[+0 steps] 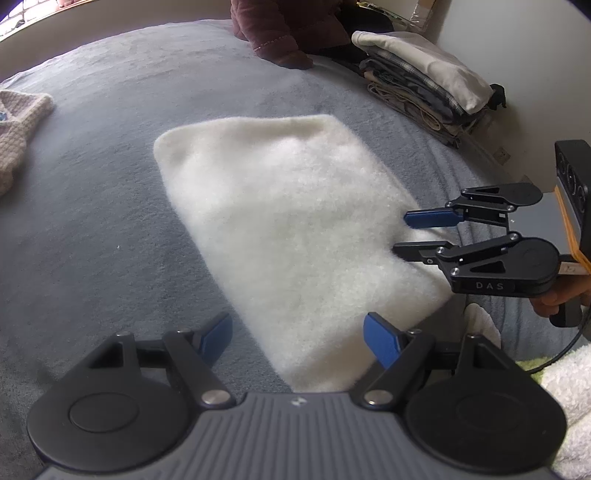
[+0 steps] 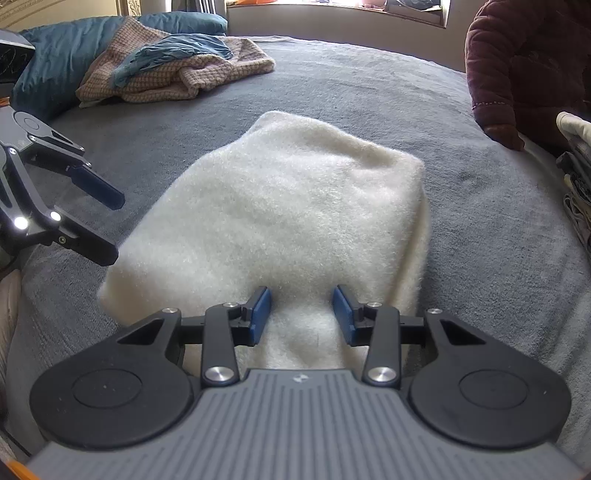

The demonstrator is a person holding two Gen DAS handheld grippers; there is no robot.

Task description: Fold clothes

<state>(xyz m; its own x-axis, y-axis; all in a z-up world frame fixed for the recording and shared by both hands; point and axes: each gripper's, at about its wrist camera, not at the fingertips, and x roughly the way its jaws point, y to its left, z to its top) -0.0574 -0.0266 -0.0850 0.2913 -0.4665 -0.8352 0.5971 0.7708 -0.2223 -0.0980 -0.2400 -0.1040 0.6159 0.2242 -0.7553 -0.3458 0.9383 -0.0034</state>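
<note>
From the left wrist camera, the white fluffy fleece garment (image 1: pixel 291 236) lies folded into a flat oblong at the centre of the grey blanket-covered bed (image 1: pixel 110 229). The left gripper (image 1: pixel 297 338) sits at six o'clock with its blue-padded jaws wide apart; the near corner of the fleece lies between them, but neither pad presses it. At three o'clock the right gripper (image 1: pixel 400 234) reaches in from the side, its jaws partly apart at the garment's edge, one finger above the pile and one low against it; whether they pinch any cloth I cannot tell from here. At one o'clock a stack of folded clothes (image 1: pixel 424 81) rests by the wall, a maroon quilted jacket (image 1: pixel 273 33) sits at twelve, and a pink knitted garment (image 1: pixel 18 125) lies at nine.

From the right wrist camera, the same fleece fills the middle, and the right gripper's blue pads (image 2: pixel 260 314) stand a modest gap apart over its near edge, with fleece showing between them and no clear clamp on it. The left gripper (image 2: pixel 116 225) hangs open at nine o'clock, just beside the fleece's left edge. At eleven o'clock a crumpled heap of pink knit and blue cloth (image 2: pixel 177 70) is still unfolded.

I judge this garment nearly finished, perhaps needing one last fold or a move to the stack; the heap and the jacket remain.
</note>
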